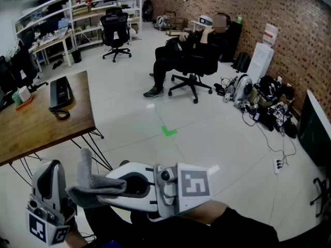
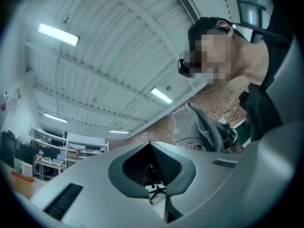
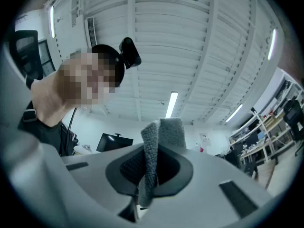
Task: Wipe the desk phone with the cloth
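Right tongs (image 3: 151,170): clamped on the grey cloth (image 3: 157,148), which stands up out of the jaws in a loose fold. Left tongs (image 2: 152,167): jaws drawn narrow, tips seemingly touching, nothing between them. I hold both low and near each other, over the floor (image 1: 207,138). The desk phone (image 1: 59,93) lies on the wooden table (image 1: 31,130), near its right edge, well apart from both tongs and the cloth.

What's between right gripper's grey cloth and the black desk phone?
Head view: only bare brown wooden tabletop, its black wire legs and pale floor separate the black desk phone from the right gripper's grey cloth.
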`<control>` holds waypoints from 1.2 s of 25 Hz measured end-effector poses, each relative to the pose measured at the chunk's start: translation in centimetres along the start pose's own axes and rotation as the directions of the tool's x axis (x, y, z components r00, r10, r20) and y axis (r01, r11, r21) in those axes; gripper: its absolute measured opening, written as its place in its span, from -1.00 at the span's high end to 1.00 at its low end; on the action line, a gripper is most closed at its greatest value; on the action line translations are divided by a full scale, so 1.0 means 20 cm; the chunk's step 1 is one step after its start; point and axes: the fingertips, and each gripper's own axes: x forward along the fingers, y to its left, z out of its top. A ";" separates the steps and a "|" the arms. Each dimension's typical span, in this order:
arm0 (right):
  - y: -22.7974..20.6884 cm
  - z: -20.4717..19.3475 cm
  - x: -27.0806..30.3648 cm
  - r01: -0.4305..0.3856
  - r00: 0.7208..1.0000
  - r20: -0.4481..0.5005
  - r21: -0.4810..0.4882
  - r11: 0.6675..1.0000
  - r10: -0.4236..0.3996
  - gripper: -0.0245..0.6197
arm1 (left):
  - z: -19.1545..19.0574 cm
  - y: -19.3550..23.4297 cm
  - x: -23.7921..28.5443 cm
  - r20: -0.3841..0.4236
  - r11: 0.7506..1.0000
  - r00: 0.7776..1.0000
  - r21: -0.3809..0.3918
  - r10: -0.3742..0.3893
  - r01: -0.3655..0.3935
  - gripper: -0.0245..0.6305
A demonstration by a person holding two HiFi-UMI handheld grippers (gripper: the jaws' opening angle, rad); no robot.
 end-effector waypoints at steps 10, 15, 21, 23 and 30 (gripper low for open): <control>-0.44 -0.31 0.20 0.058 0.996 -0.070 0.077 0.995 -0.053 0.86 | -0.09 0.36 -0.03 0.005 0.993 0.993 0.008 0.119 -0.119 0.96; -0.50 -0.34 0.20 0.059 0.990 -0.125 -0.007 0.998 -0.059 0.86 | -0.17 0.49 -0.10 -0.026 0.989 0.989 0.001 0.148 -0.148 0.96; -1.01 -0.51 0.39 0.127 0.971 -0.188 -0.122 0.984 -0.148 0.86 | -0.36 0.95 -0.04 -0.010 0.990 0.990 0.016 0.144 -0.144 0.96; -1.24 -0.55 0.38 0.158 0.948 -0.252 -0.168 0.973 -0.197 0.86 | -0.42 1.09 -0.02 -0.018 0.988 0.988 -0.011 0.155 -0.155 0.96; -1.88 -0.81 0.65 0.257 0.837 -0.419 -0.266 0.929 -0.351 0.86 | -0.57 1.61 -0.24 -0.084 0.967 0.966 -0.054 0.244 -0.249 0.96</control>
